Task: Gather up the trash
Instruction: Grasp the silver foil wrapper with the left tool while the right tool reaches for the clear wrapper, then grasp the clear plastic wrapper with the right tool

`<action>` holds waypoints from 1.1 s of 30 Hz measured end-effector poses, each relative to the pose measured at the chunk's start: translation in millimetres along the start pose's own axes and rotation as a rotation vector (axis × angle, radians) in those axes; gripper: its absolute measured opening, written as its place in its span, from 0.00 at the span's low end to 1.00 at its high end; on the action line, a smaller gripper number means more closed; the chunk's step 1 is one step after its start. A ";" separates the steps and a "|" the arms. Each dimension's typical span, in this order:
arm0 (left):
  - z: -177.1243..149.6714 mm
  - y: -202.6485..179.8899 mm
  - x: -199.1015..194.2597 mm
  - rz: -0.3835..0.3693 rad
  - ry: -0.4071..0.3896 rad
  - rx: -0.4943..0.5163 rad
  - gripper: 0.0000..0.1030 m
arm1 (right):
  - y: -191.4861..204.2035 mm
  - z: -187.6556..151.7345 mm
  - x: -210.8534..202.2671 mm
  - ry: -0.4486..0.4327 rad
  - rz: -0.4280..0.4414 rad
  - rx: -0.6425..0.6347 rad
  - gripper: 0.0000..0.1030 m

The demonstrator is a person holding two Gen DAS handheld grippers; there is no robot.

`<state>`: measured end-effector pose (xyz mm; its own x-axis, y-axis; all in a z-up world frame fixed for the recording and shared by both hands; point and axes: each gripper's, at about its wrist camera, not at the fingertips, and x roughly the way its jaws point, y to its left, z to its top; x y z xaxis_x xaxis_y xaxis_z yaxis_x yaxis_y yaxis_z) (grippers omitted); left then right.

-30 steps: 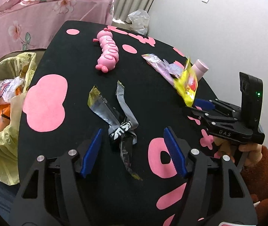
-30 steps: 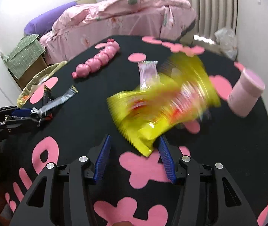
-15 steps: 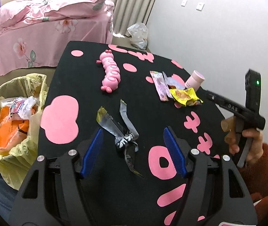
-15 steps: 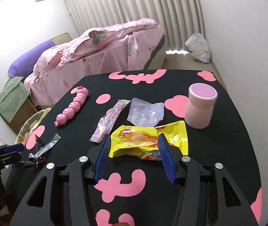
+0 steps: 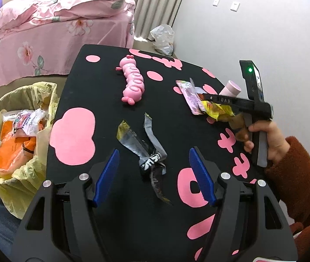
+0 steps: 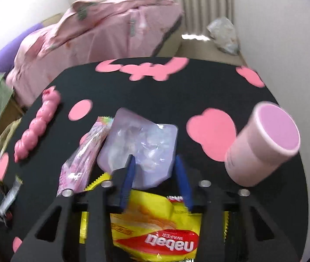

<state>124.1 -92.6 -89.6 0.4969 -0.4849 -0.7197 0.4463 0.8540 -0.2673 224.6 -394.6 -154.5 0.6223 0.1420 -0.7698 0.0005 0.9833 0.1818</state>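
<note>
Our left gripper over the wrappers on the table

We hold our left gripper (image 5: 153, 174) above the black table (image 5: 102, 91) with pink shapes, its blue fingers (image 5: 107, 174) spread wide on either side of a twisted silver wrapper (image 5: 143, 145), not touching it. Further off lies a pink caterpillar toy (image 5: 132, 83). At right, our right gripper (image 5: 205, 100), held in a hand (image 5: 266, 136), reaches over a yellow snack packet (image 5: 219, 111) and a pink wrapper (image 5: 189, 97). A yellow-lined trash bin (image 5: 16, 131) stands at the table's left edge.
</note>
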 end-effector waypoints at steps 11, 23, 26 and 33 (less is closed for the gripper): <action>-2.2 1.5 -3.2 -0.036 -0.005 -0.006 0.61 | 24.5 -14.2 -69.9 -0.133 0.084 -0.117 0.03; -2.8 10.1 -10.0 -0.009 -0.023 -0.035 0.61 | 15.9 -3.3 -12.7 -0.014 0.094 -0.005 0.44; -3.0 14.8 -10.1 -0.001 -0.022 -0.045 0.61 | 24.9 -2.0 -0.1 0.017 0.075 -0.010 0.45; -6.5 16.2 -6.7 -0.007 -0.007 -0.049 0.61 | 55.7 -8.0 -13.0 -0.032 0.037 -0.178 0.06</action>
<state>123.2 -74.2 -93.3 0.4993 -0.4924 -0.7129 0.4130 0.8586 -0.3038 210.3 -340.8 -139.3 0.6440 0.1772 -0.7443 -0.1594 0.9825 0.0960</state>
